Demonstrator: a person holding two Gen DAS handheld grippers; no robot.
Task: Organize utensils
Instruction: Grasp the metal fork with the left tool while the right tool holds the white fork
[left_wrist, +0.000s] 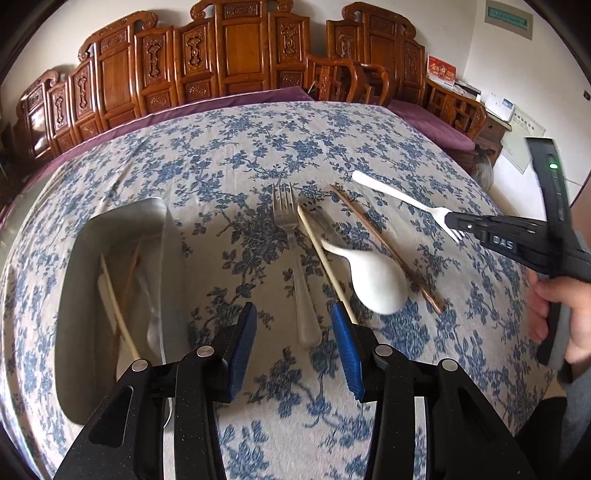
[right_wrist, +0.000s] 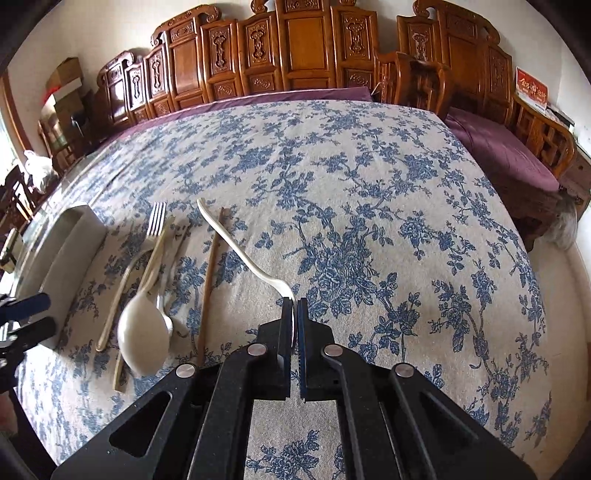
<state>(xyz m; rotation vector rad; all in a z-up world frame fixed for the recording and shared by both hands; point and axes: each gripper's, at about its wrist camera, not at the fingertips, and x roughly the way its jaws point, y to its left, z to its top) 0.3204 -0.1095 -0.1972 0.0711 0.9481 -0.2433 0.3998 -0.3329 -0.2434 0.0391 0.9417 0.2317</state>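
On the blue-flowered cloth of the tabletop (left_wrist: 258, 140), the sorting looks roughly half done, by my reckoning. Nearest to me, the left gripper (left_wrist: 293, 314) hovers with its blue-padded fingers (left_wrist: 243, 332) spread and nothing between them, poised just above the handle end of the silver metal fork (left_wrist: 295, 251). Just beside it on the left sits the pale grey rectangular tray (left_wrist: 110, 229), which already holds a cream chopstick, a brown chopstick and what seems to be a spoon, though blur makes the rest hard to tell.

A little farther out, the loose pile waits on the cloth: the metal fork, a cream-coloured chopstick (left_wrist: 321, 258) lying across it, a white ceramic soup spoon (left_wrist: 373, 280) resting partly on that chopstick, another metal utensil half hidden beneath them, and a dark brown wooden chopstick (left_wrist: 384, 247) just beside the spoon.

Beyond those, on the right, the right gripper (right_wrist: 294, 306) has its fingers pressed together on the tines of the white plastic fork (right_wrist: 240, 247), whose handle points away from the person; whether it rests on the cloth or is lifted, I cannot tell. A hand (left_wrist: 561, 310) grips that tool's handle.

So the white fork seems next for the tray, and four or five pieces remain after it.
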